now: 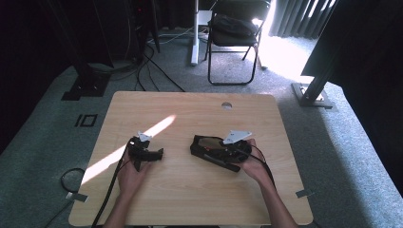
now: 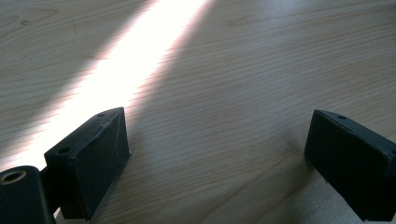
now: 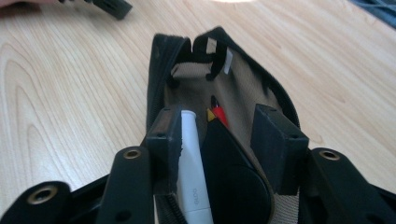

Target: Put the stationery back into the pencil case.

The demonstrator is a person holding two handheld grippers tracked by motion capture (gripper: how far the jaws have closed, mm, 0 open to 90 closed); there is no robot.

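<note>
Lying soft and floppy on the bench (image 1: pixel 190 190), the pouch (image 3: pixel 243 88) is gaping around the half-open right hand-held gripper (image 3: pixel 224 135), gripping nothing; its stiff zip rim looks best to grab.

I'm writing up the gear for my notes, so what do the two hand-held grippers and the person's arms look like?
Both are black. The left hand-held gripper and the right hand-held gripper each carry a pale grey three-cornered plate on top and trail a black cable toward the table's near edge. Their jaws end in blocky, rectangular black pads with small holes, and brass-coloured eyelets sit on the jaw arms. The forearms are bare, with no sleeves.
</note>
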